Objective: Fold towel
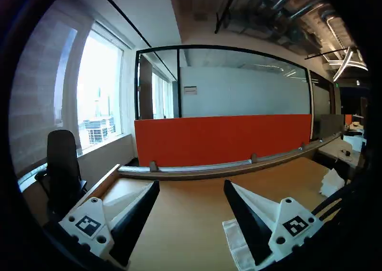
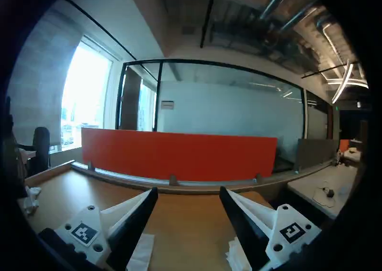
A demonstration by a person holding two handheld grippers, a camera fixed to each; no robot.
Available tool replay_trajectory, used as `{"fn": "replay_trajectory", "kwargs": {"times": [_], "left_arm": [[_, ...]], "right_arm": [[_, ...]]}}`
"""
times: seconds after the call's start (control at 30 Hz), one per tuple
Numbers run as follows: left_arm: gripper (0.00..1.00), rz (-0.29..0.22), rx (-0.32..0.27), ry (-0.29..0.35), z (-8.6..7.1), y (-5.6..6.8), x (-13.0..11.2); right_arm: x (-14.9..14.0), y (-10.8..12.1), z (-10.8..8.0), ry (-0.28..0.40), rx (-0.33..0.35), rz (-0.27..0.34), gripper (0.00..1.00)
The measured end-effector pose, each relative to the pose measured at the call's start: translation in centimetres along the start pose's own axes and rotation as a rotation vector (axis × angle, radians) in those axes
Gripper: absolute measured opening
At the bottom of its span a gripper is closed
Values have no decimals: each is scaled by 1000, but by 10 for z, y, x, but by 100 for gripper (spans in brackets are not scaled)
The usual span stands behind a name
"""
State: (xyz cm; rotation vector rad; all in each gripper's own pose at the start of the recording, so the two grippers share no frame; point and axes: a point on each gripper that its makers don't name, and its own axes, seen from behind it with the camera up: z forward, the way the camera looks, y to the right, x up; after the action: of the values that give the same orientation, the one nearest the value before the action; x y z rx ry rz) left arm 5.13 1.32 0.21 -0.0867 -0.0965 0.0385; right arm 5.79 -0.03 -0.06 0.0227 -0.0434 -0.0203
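Hovered over the light-brown wooden tabletop [image 1: 191, 242] with left hand-held gripper [image 1: 191, 182] and right hand-held gripper [image 2: 187, 190] both spread apart, clamped on nothing. Spotted flat white cloth towel [image 1: 234, 240] lying low beneath them (edges only). Judged folding not yet begun; called for lowering to pinch corners

no readable text; the wall sign [image 1: 190, 90] is too small.

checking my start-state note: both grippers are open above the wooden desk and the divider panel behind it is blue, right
Not quite: the divider panel is orange, not blue, as the left gripper view shows. The rest holds: the left gripper and the right gripper are both open above the wooden desk.
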Motion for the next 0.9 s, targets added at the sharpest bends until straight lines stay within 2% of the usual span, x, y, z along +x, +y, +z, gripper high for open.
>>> {"fn": "replay_trajectory", "kwargs": {"times": [0.17, 0.37, 0.67, 0.9], "left_arm": [[100, 43, -63, -28, 0, 13, 0], [100, 92, -153, -76, 0, 32, -10], [100, 154, -249, -140, -5, 52, -29], [100, 157, -362, -205, -8, 77, -53]], "right_arm": [[-6, -16, 1, -36, 80, -28, 100], [-15, -49, -4, -89, 229, -66, 100], [-30, -65, -4, -156, 315, -92, 100], [-50, -81, -10, -229, 395, -129, 100]]}}
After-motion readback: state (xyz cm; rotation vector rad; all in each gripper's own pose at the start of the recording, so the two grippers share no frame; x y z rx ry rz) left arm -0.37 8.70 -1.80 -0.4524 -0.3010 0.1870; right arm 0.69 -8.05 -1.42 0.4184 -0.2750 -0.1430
